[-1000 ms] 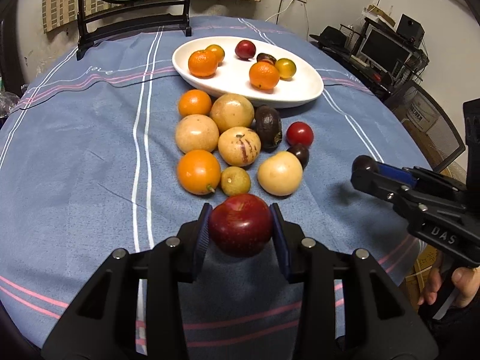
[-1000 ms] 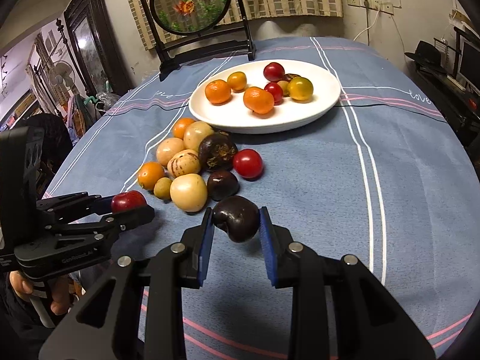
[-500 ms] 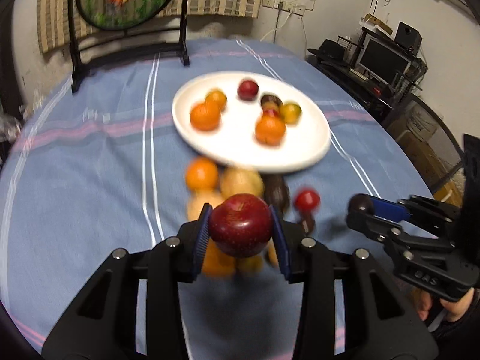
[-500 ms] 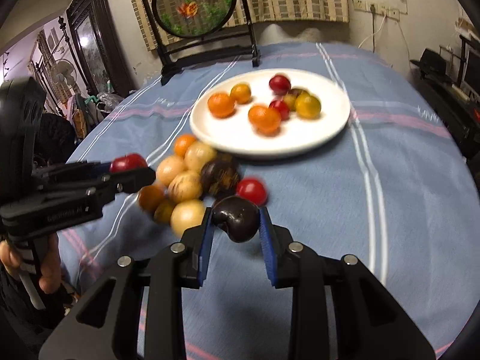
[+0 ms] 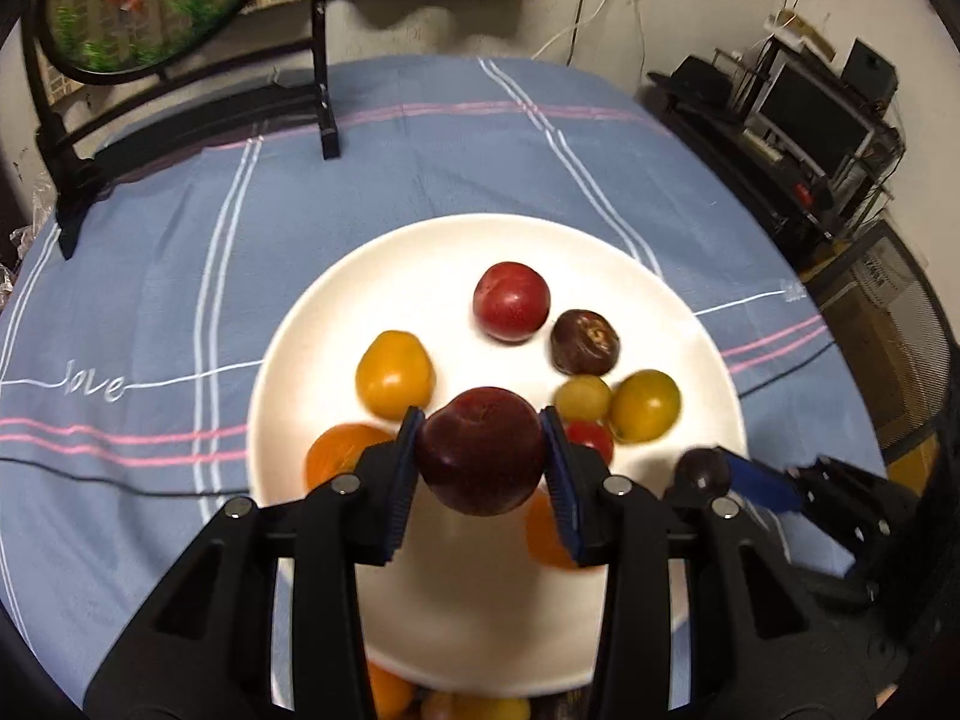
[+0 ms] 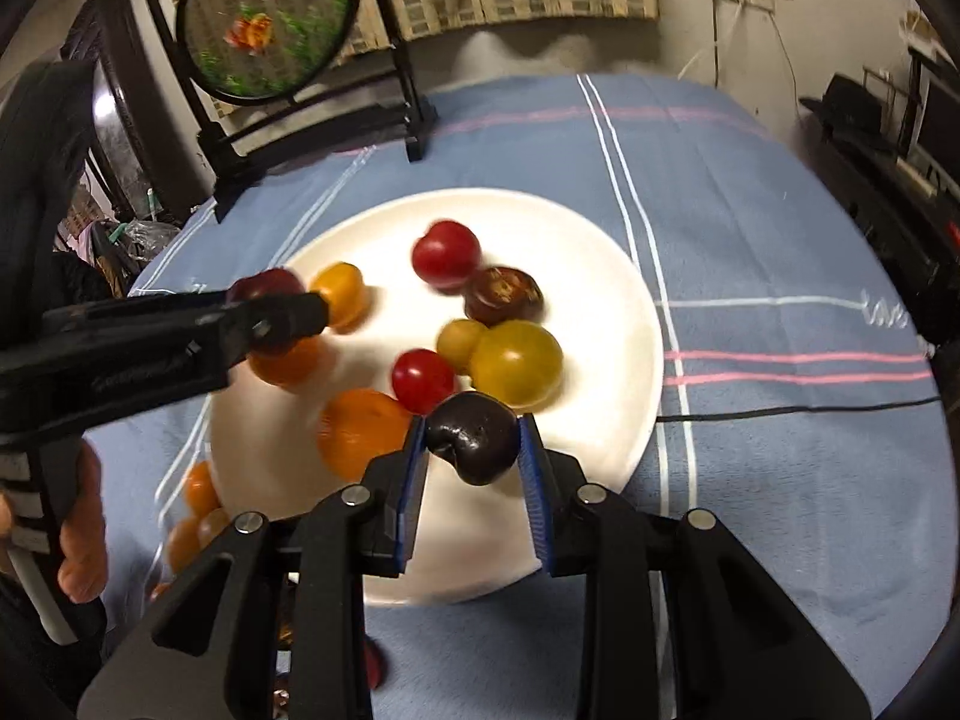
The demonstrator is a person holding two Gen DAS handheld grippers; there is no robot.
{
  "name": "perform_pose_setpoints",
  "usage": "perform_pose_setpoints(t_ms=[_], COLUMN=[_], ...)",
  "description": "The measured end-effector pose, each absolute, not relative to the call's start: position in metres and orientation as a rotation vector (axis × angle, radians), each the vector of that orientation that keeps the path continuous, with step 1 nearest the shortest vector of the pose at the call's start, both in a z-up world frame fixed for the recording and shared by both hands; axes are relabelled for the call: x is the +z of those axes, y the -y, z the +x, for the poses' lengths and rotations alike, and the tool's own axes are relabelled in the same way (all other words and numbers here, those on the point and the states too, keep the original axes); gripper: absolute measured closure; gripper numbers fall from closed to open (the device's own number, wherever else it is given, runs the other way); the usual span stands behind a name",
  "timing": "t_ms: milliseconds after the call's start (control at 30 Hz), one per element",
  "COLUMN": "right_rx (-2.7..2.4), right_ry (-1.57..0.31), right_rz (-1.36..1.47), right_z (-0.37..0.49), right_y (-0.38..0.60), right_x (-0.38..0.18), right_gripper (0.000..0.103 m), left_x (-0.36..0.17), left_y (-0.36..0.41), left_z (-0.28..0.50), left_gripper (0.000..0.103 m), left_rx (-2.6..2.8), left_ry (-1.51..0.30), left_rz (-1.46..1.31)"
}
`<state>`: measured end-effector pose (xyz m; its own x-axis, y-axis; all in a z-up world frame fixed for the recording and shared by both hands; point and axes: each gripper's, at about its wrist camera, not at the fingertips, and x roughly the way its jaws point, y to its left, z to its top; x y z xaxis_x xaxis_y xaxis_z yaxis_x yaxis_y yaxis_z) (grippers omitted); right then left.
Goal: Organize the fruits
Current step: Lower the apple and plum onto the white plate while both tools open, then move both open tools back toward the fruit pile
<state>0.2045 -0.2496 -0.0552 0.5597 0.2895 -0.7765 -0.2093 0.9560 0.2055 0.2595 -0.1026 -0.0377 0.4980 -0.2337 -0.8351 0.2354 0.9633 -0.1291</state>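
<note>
Eight fruits on white plate (image 5: 690, 324), left gripper (image 5: 483, 463) clamping red plum (image 5: 480, 450), right gripper (image 6: 473, 447) clamping dark fruit (image 6: 474, 435)

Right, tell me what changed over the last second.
Both grippers carried their fruit forward from above the loose pile to over the white plate. The left gripper kept its grip on the red apple; the right gripper kept the dark fruit. Nothing was released; the fruit on the plate stayed put.

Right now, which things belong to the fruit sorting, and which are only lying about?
Belong: round dark red plum in left gripper; glossy dark purple fruit in right gripper; white oval plate.
Lying about: round glass screen on black stand; black cable.
</note>
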Motion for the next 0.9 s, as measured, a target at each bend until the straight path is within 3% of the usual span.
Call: perform_pose_setpoints(t_ms=[133, 167, 200, 233, 400, 600, 900], right_rx=[0.303, 0.305, 0.299, 0.29, 0.28, 0.263, 0.406], right_ry=[-0.909, -0.896, -0.884, -0.87, -0.844, -0.824, -0.83], right_rz=[0.079, 0.088, 0.09, 0.088, 0.106, 0.117, 0.13], right_z=[0.207, 0.207, 0.206, 0.205, 0.2, 0.183, 0.076], right_y=[0.25, 0.251, 0.251, 0.252, 0.258, 0.263, 0.226], right_x=[-0.052, -0.051, -0.049, -0.048, -0.049, -0.044, -0.034], right_gripper=[0.069, 0.058, 0.054, 0.048, 0.048, 0.048, 0.047], left_x=[-0.049, -0.049, -0.047, -0.043, -0.006, 0.023, -0.016], left_y=[0.111, 0.112, 0.111, 0.109, 0.091, 0.048, -0.025], left_z=[0.275, 0.278, 0.279, 0.279, 0.256, 0.175, 0.068], left_gripper=[0.063, 0.061, 0.057, 0.046, 0.038, 0.032, 0.029], left_rx=[-0.284, -0.283, -0.281, -0.281, -0.282, -0.27, -0.098], left_ry=[-1.034, -1.035, -1.03, -1.015, -0.914, -0.818, -0.792], left_rz=[0.014, 0.007, 0.001, -0.007, -0.047, -0.1, -0.122])
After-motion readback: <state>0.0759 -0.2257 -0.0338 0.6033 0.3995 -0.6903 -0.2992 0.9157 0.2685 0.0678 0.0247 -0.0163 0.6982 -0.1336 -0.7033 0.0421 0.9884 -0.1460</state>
